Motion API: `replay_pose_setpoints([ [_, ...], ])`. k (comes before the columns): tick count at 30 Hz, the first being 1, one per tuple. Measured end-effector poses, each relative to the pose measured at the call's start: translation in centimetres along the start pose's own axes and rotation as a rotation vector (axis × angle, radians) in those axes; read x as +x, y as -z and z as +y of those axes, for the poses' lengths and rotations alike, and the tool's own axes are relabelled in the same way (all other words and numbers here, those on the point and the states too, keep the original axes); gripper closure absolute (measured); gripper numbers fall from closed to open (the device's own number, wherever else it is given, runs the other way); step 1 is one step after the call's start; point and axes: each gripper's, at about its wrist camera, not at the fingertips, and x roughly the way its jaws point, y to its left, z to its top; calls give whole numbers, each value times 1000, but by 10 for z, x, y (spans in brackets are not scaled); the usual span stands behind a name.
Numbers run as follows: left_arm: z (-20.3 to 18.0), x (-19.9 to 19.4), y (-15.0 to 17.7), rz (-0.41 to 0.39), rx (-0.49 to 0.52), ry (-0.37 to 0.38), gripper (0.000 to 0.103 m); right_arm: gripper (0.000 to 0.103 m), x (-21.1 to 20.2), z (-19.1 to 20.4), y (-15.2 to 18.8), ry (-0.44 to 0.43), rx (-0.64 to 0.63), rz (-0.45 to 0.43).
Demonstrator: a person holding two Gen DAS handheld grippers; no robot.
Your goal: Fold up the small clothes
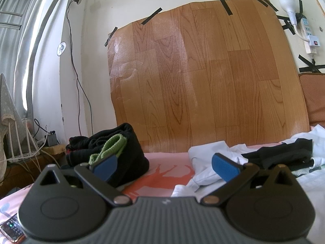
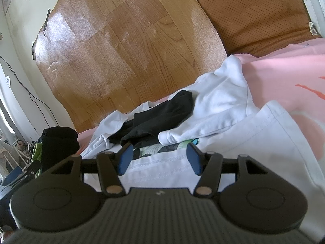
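clothes (image 2: 219, 105) lie heaped just ahead of both grippers' parted jaws.

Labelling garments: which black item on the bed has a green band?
The black bundle at the left, beside the left gripper. Its green ribbed band shows; the black piece on the white clothes has none.

Each handheld gripper, the left gripper (image 1: 164, 167) and right gripper (image 2: 159, 157), pairs blue pads (image 1: 224, 169) with black linkage arms, brass-coloured pivot pins (image 2: 113, 189) and a ribbed grey body.
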Motion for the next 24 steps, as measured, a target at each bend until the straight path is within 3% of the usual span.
replay_pose_setpoints([
  [24, -2, 2, -1, 10, 11, 29, 0, 42, 0, 0, 0, 0, 1, -1],
])
